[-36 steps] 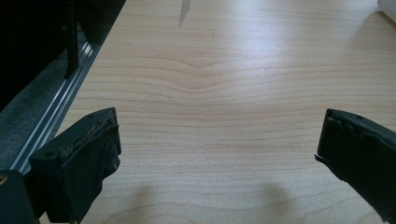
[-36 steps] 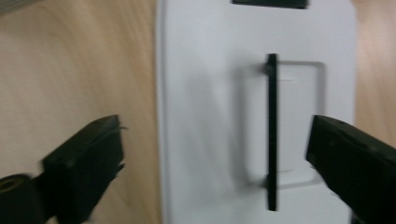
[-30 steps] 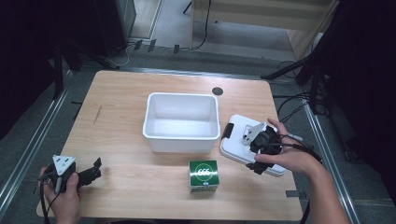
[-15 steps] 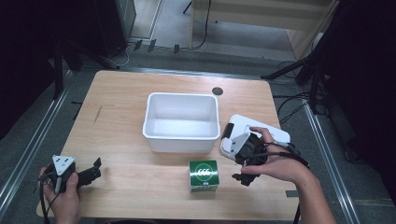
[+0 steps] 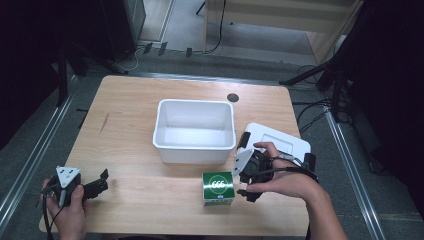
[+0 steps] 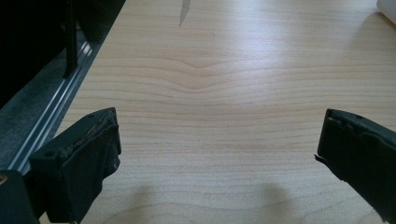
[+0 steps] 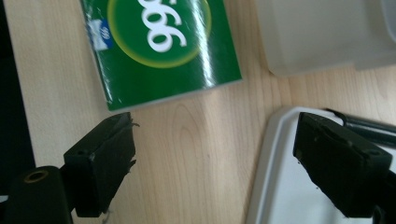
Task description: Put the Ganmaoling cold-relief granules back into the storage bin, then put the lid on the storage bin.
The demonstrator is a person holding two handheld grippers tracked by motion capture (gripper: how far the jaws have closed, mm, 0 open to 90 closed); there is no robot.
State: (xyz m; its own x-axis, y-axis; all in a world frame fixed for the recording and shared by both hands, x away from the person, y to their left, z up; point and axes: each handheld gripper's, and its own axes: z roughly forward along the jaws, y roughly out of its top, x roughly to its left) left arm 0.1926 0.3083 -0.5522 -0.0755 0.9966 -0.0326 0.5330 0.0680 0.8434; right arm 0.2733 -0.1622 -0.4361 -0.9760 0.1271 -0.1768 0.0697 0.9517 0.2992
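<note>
A green box (image 5: 218, 187) with a white "666" mark stands on the wooden table (image 5: 130, 105), in front of the white tub (image 5: 195, 145). My right gripper (image 5: 247, 175) hovers just right of the box, pointing down. In the right gripper view the box (image 7: 159, 46) lies beyond the jaws, and the right gripper (image 7: 215, 130) has bare wood between its fingers. Its jaws have just been closing a little and still stand open with nothing between them. At the table's front left corner my left gripper (image 5: 97, 184) rests open; the left gripper view shows the left gripper (image 6: 217, 126) over bare wood.
A white flat lid (image 5: 280, 140) lies right of the tub, partly under my right hand; the lid's edge (image 7: 280, 196) sits by the right jaw. The tub's corner (image 7: 317, 42) is close ahead. A small dark round spot (image 5: 232, 97) marks the table behind the tub.
My right hand has moved left and toward the front edge, from over the white lid to beside the green box. The left hand has stayed still.
</note>
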